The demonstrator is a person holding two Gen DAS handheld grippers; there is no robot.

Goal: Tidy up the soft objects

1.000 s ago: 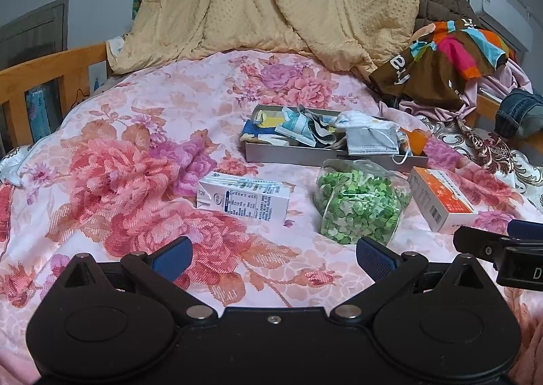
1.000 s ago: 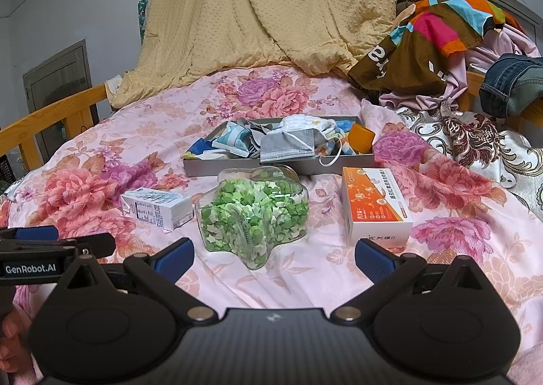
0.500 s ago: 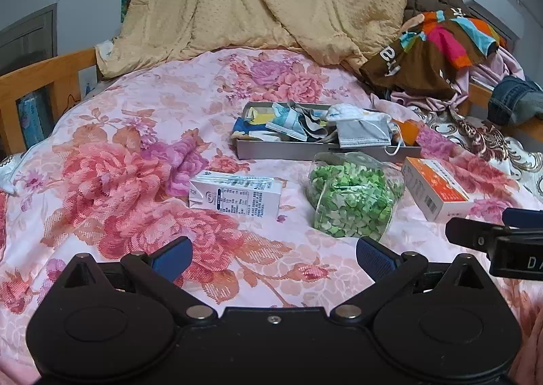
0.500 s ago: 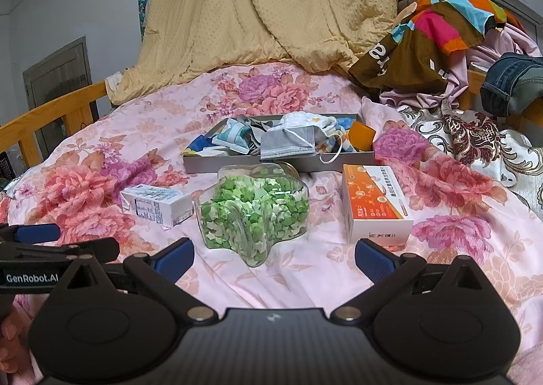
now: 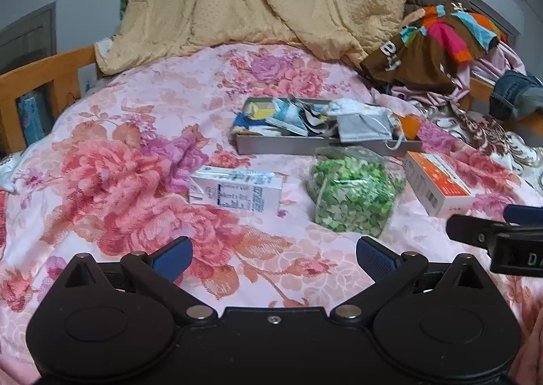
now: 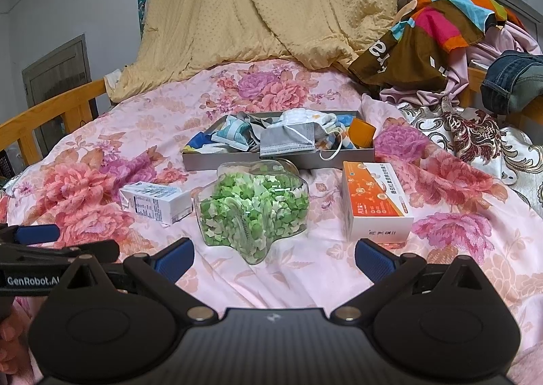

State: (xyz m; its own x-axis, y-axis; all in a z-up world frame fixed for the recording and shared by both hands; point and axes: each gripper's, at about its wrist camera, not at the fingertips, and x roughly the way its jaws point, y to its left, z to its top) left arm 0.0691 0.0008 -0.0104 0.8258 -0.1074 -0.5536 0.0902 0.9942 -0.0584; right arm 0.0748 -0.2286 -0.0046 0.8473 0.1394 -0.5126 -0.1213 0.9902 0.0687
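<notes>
Two grippers hover low over the near edge of the flowered bedspread, and we hold nothing in either: the left gripper has its blue pads spread wide, and the right gripper is spread just as wide.

The soft things we are meant to sort, a grey face mask and a tangle of other cloth pieces, lie heaped in the shallow grey tray at the far side of the clutter. The mask drapes over the tray's near wall, its long axis running left to right, with an ear loop hanging out toward us.

Between us and the tray stands the clear jar of green paper stars, just in front of the tray's near wall. The white carton lies to its left, the orange box to its right.

From the right gripper the mask lies almost straight ahead, beyond the jar. From the left gripper it sits ahead and off to the right. We judge the right gripper better placed, though it would need to pass over or round the jar.
</notes>
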